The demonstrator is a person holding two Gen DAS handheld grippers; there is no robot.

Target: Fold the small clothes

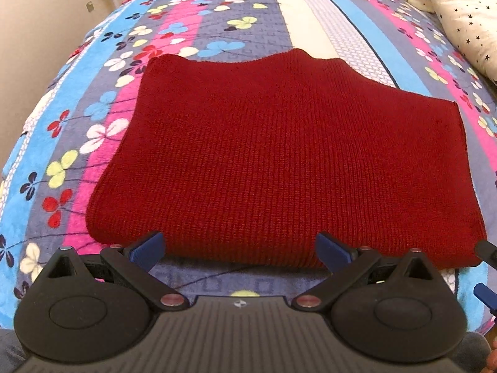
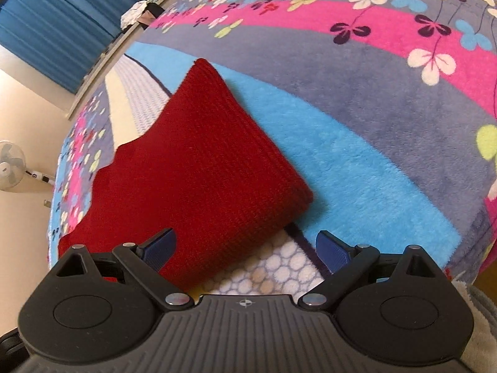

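Note:
A dark red knitted garment (image 1: 273, 161) lies folded flat on a striped floral blanket (image 1: 102, 118). My left gripper (image 1: 240, 250) is open and empty, its blue fingertips (image 1: 149, 248) just at the garment's near edge. In the right wrist view the same red garment (image 2: 198, 168) lies ahead and to the left, with its near right corner between the fingers. My right gripper (image 2: 245, 247) is open and empty at that corner. The right gripper's tips also show at the right edge of the left wrist view (image 1: 487, 273).
The blanket (image 2: 357, 161) covers a bed. A white star-print pillow (image 1: 459, 15) lies at the far right. A wall (image 1: 37, 31) is to the left. A blue curtain (image 2: 46, 25) and a standing fan (image 2: 12, 164) are beyond the bed's far side.

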